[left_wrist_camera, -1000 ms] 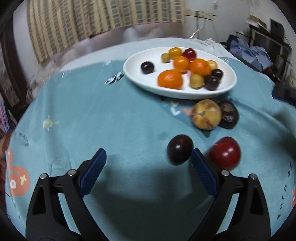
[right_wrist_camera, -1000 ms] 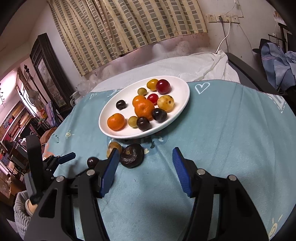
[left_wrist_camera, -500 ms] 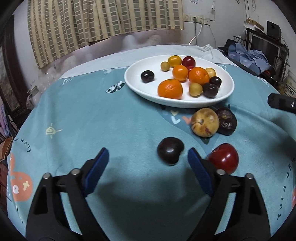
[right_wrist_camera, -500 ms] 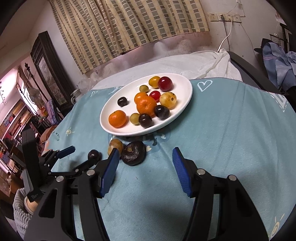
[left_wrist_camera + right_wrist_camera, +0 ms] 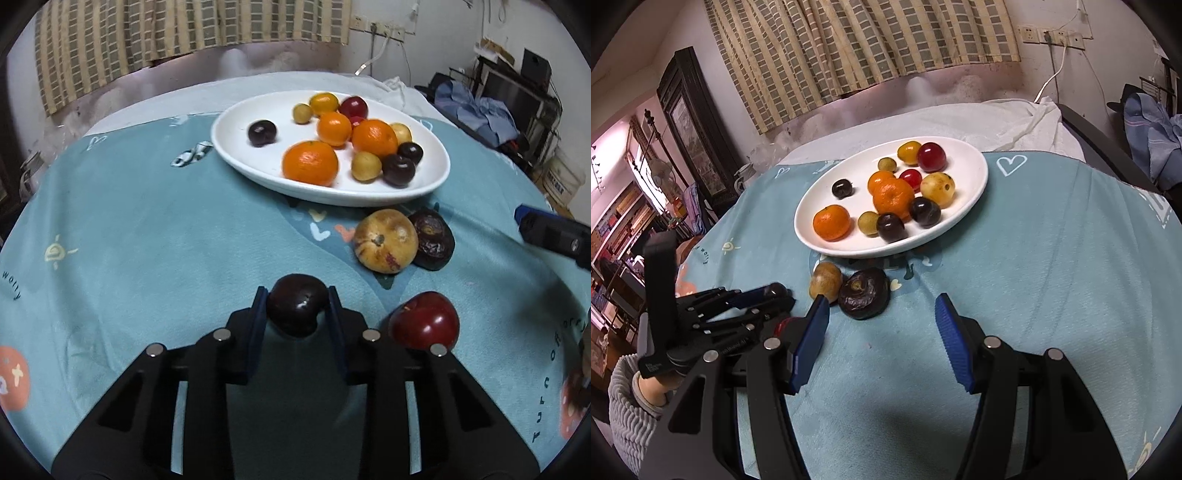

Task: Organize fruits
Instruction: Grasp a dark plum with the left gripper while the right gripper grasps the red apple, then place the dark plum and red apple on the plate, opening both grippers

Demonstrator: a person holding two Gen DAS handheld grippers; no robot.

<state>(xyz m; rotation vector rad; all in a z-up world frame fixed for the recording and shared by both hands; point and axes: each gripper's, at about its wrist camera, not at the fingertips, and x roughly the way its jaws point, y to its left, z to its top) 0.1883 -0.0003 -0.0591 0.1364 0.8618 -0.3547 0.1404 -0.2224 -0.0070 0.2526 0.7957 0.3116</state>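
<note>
My left gripper (image 5: 295, 306) is shut on a dark plum (image 5: 298, 303) on the teal cloth; it also shows in the right wrist view (image 5: 775, 295). Beside it lie a red apple (image 5: 424, 325), a tan fruit (image 5: 386, 240) and a dark wrinkled fruit (image 5: 432, 240). A white oval plate (image 5: 236, 147) holds oranges, dark plums, yellow and red fruits. My right gripper (image 5: 881, 325) is open and empty, just short of the wrinkled fruit (image 5: 864, 293) and tan fruit (image 5: 825, 280), with the plate (image 5: 975, 173) beyond.
The teal cloth (image 5: 1052, 258) covers a round table that drops off at the edges. A white cloth (image 5: 979, 118) lies behind the plate. Clothes and shelves (image 5: 491, 110) stand at the far right, and a dark cabinet (image 5: 690, 122) stands at the left.
My left gripper has moved forward around the dark plum and closed on it. The right gripper has stayed open and shifted slightly.
</note>
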